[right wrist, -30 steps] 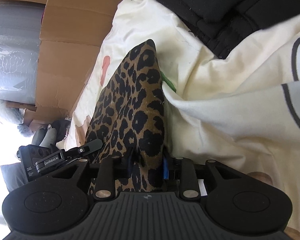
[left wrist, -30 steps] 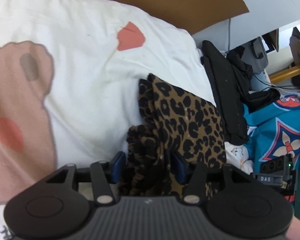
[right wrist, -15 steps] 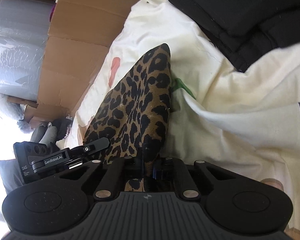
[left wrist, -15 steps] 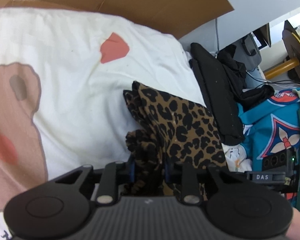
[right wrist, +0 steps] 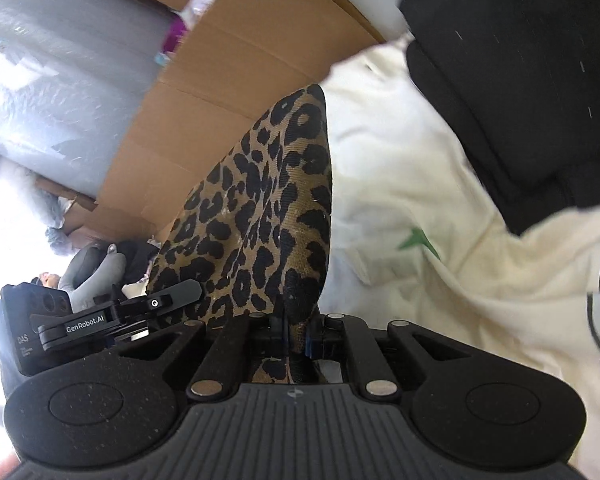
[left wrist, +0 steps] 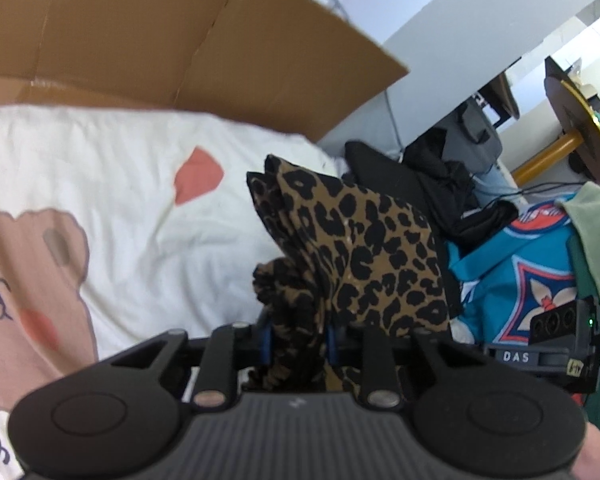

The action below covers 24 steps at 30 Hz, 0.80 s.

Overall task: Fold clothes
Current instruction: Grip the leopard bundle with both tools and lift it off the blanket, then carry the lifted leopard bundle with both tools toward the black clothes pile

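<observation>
Nearest each lens, both sets of jaws are clamped on the same leopard-print garment [left wrist: 364,256]. The left gripper [left wrist: 298,340] pinches a thick bunched wad of it; its jaws have just been closing, cloth between them. The right gripper [right wrist: 296,334] is clenched nearly flat on a thin edge [right wrist: 268,216]. Two grips well apart along one side looks like a setup to raise it, let it hang straight, then lay it down for a fold. The garment sits lifted off the cream bear-print sheet [left wrist: 112,208], hanging in loose pleats, not yet flat.

Readable text: "GenRobot.AI" on the left unit as seen from the right wrist [right wrist: 86,326]; "DAS" on the right unit from the left wrist [left wrist: 516,357].

Further back: teal printed fabric [left wrist: 512,280], black clothes pile [right wrist: 520,92], cardboard sheet [left wrist: 140,40].
</observation>
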Tool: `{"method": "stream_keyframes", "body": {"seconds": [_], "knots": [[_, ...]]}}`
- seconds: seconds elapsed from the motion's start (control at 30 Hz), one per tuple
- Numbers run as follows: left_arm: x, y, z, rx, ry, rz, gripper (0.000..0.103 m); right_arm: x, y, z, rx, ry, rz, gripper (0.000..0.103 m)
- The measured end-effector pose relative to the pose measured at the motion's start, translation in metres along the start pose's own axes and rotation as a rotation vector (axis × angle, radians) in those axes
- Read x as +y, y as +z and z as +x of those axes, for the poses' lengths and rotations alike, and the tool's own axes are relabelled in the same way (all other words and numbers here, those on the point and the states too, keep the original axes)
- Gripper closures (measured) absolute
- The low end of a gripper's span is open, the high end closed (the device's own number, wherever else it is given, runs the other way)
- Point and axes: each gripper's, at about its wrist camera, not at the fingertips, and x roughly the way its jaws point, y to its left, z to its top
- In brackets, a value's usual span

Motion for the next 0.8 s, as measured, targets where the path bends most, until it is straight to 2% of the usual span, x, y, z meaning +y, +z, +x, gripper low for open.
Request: {"method": "stream_keyframes", "body": {"seconds": [0.33,0.53,0.8], "knots": [[-0.037,0.007,-0.023,-0.060,-0.011,0.007,0.078,0.033,0.015,-0.037,-0.058,-0.020,-0.104,0.098],[-0.063,0.004,-0.028,-0.050,-0.019,0.012,0.078,0.039,0.025,-0.065,-0.099,-0.036,-0.149,0.098],[-0.109,0.019,-0.019,-0.040,-0.053,0.066,0.078,0.040,0.040,-0.111,-0.187,-0.052,-0.185,0.098]]}}
